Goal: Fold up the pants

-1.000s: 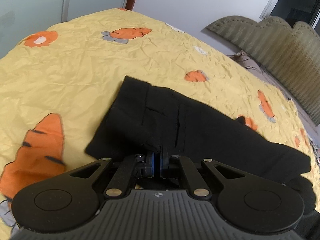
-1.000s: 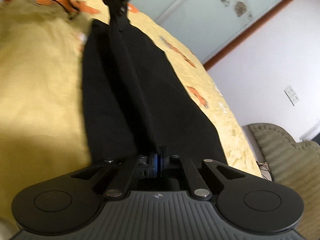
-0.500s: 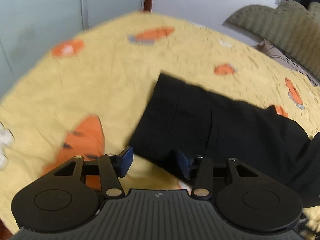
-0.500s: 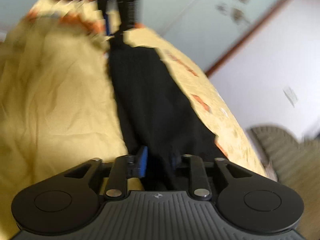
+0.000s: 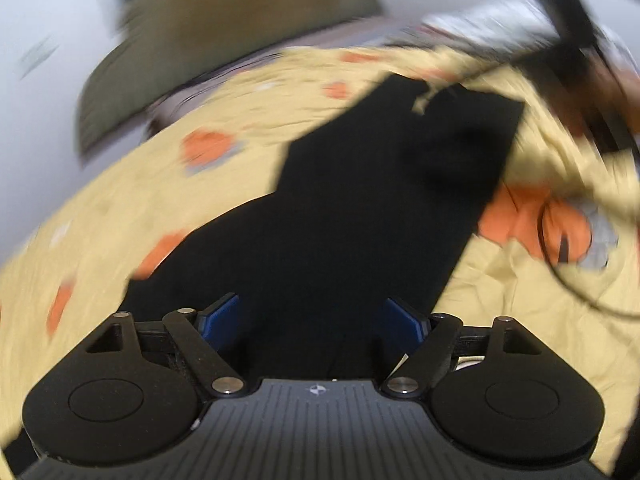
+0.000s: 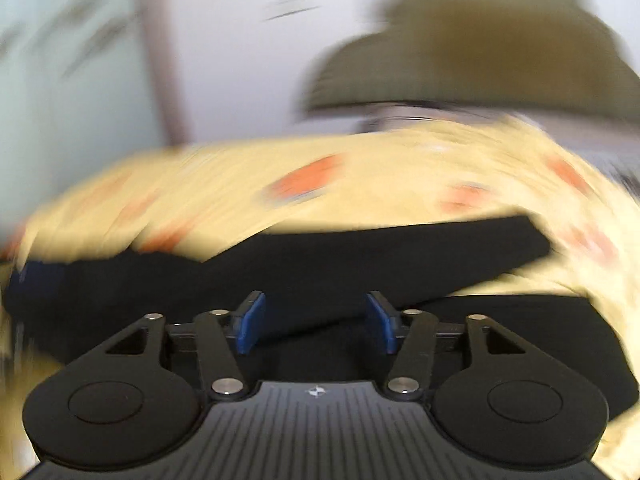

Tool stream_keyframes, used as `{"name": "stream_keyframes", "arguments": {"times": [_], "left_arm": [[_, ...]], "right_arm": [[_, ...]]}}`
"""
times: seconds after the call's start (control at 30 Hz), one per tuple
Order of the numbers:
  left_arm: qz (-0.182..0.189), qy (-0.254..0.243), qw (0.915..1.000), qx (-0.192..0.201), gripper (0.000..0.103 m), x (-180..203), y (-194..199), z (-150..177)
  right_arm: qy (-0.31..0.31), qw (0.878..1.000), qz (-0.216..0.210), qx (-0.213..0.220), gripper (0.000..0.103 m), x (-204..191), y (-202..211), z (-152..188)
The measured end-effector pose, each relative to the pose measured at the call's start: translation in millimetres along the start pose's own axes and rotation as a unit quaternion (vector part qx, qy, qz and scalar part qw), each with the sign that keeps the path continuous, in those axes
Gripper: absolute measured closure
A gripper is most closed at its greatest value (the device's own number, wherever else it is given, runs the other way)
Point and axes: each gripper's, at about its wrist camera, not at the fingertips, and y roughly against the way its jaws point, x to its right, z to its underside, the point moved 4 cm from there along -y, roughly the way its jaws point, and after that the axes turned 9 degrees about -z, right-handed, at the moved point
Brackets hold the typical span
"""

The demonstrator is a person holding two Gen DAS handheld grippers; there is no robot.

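The black pants (image 5: 360,216) lie flat on the yellow bed sheet, running away from the left gripper toward the far right. My left gripper (image 5: 316,322) is open and empty, its blue pads (image 5: 222,316) spread just above the near end of the pants. In the right wrist view the pants (image 6: 360,256) stretch across the frame as a long dark band. My right gripper (image 6: 316,326) is open and empty, close over the black cloth. Both views are blurred by motion.
The yellow sheet with orange carrot prints (image 5: 532,224) covers the bed. An olive padded headboard (image 6: 480,52) stands at the back. A black cable (image 5: 560,264) loops on the sheet at the right. A blurred dark shape, perhaps the other gripper with a hand, shows at the top right (image 5: 576,48).
Both grippers were shut on the pants a second ago; both have let go and opened wide. Both views have swung round, toward the headboard.
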Motion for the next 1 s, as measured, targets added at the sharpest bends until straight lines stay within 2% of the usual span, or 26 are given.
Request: {"name": "stream_keyframes", "arguments": {"times": [0.07, 0.13, 0.17, 0.23, 0.3, 0.4, 0.43, 0.47, 0.5, 0.53, 0.57, 0.6, 0.63, 0.67, 0.77, 0.9, 1.0], "left_arm": [[0.004, -0.028, 0.9996, 0.003, 0.032, 15.3, -15.7, -0.9], [0.003, -0.043, 0.9991, 0.003, 0.034, 17.3, -26.7, 1.5], [0.000, -0.054, 0.9985, 0.001, 0.035, 19.9, -31.4, 4.0], [-0.002, -0.069, 0.9976, 0.008, 0.036, 22.2, -37.2, 6.2], [0.003, -0.068, 0.9976, 0.015, 0.036, 22.4, -38.5, 5.9], [0.021, -0.031, 0.9993, 0.003, 0.037, 14.8, -45.6, 1.6], [0.026, -0.015, 0.9995, -0.002, 0.040, 11.3, -48.9, -0.4], [0.030, 0.001, 0.9995, -0.005, 0.045, 7.9, -50.9, -0.7], [0.030, 0.014, 0.9994, -0.006, 0.048, 5.2, -52.4, -1.4], [0.029, 0.021, 0.9994, -0.003, 0.053, 3.5, -53.5, -3.6], [0.027, 0.023, 0.9994, 0.001, 0.058, 3.4, -52.6, -4.4], [0.025, 0.022, 0.9994, 0.005, 0.061, 3.9, -51.8, -5.3], [0.020, 0.019, 0.9995, 0.011, 0.070, 5.1, -50.0, -5.6], [0.016, 0.015, 0.9996, 0.018, 0.079, 6.2, -48.8, -5.7], [0.009, 0.006, 0.9994, 0.033, 0.095, 9.0, -43.7, -6.0], [0.010, 0.033, 0.9985, 0.042, 0.096, -0.5, -42.7, -11.4], [0.000, 0.063, 0.9962, 0.061, 0.096, -11.7, -31.9, -18.4]], "right_arm": [[-0.107, 0.994, 0.005, 0.025, 0.045, 59.7, 0.1, -13.9], [-0.220, 0.974, -0.016, 0.044, 0.045, 110.2, -8.2, -21.1], [-0.272, 0.961, -0.025, 0.052, 0.045, 132.2, -12.4, -19.7], [-0.341, 0.938, -0.029, 0.060, 0.043, 164.9, -21.0, -15.8], [-0.375, 0.925, -0.035, 0.053, 0.043, 174.8, -35.2, -11.1], [-0.376, 0.925, -0.013, 0.046, 0.043, 173.6, -52.4, -12.2], [-0.371, 0.927, -0.012, 0.050, 0.043, 170.2, -54.0, -15.5], [-0.364, 0.930, -0.014, 0.054, 0.048, 167.4, -57.9, -20.5], [-0.353, 0.934, -0.015, 0.059, 0.056, 168.7, -66.9, -25.7], [-0.343, 0.937, -0.013, 0.061, 0.078, 166.0, -69.9, -33.1], [-0.335, 0.940, -0.010, 0.059, 0.089, 163.6, -75.1, -39.3], [-0.326, 0.943, -0.007, 0.059, 0.091, 161.0, -80.3, -45.9], [-0.315, 0.947, -0.004, 0.059, 0.096, 160.1, -88.1, -51.8], [-0.303, 0.951, 0.000, 0.059, 0.098, 157.2, -91.3, -58.0], [-0.288, 0.955, 0.004, 0.071, 0.099, 153.4, -96.8, -71.8], [-0.283, 0.955, -0.001, 0.087, 0.099, 149.3, -96.2, -87.6], [-0.293, 0.944, -0.033, 0.148, 0.099, 144.7, -75.4, -102.1]]}}
